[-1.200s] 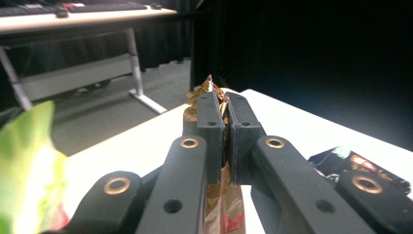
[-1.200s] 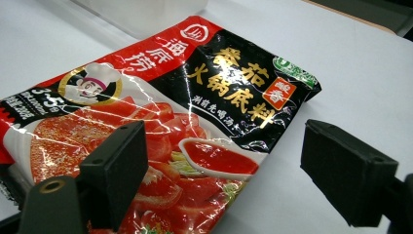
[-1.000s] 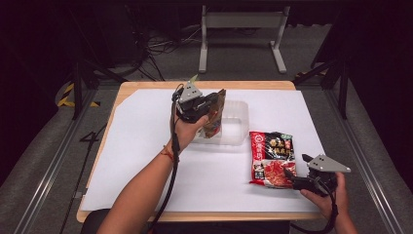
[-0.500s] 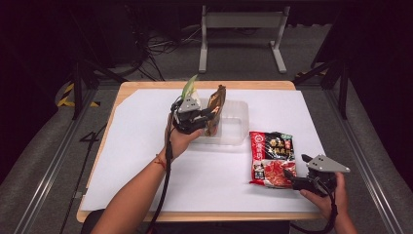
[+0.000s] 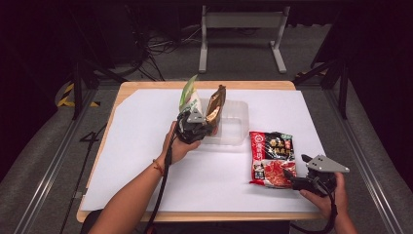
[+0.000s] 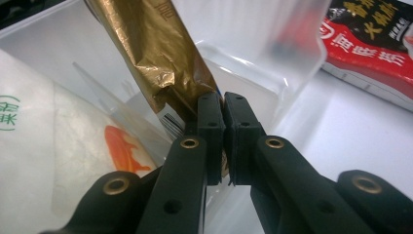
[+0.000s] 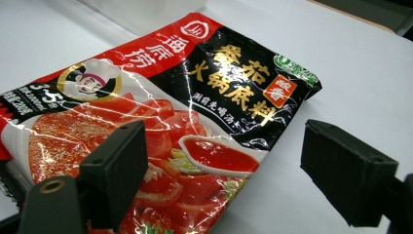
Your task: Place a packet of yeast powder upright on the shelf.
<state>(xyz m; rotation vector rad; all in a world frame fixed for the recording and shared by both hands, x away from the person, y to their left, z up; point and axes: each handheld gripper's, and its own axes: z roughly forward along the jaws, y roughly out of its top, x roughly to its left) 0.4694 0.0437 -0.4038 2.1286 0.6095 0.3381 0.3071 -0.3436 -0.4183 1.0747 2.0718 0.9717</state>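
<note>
A wooden table [image 5: 146, 87] carries a white sheet [image 5: 141, 146]; around it lie grey carpet, dark surroundings, cables [image 5: 156, 46] and a metal stand [image 5: 241, 34] behind. At the left, a white-and-green packet [image 5: 190, 97] stands upright at the left end of the clear plastic container [image 5: 236, 124]. Just beside it, the left gripper [image 5: 195, 127] has its jaws pinched almost together on the gold foil packet [image 6: 156, 53], held upright over the container. Further right, a red hotpot seasoning packet [image 5: 271, 157] lies flat on the sheet. The right gripper [image 5: 298, 180] rests at that packet's near right corner, jaws wide apart, gripping nothing.
</note>
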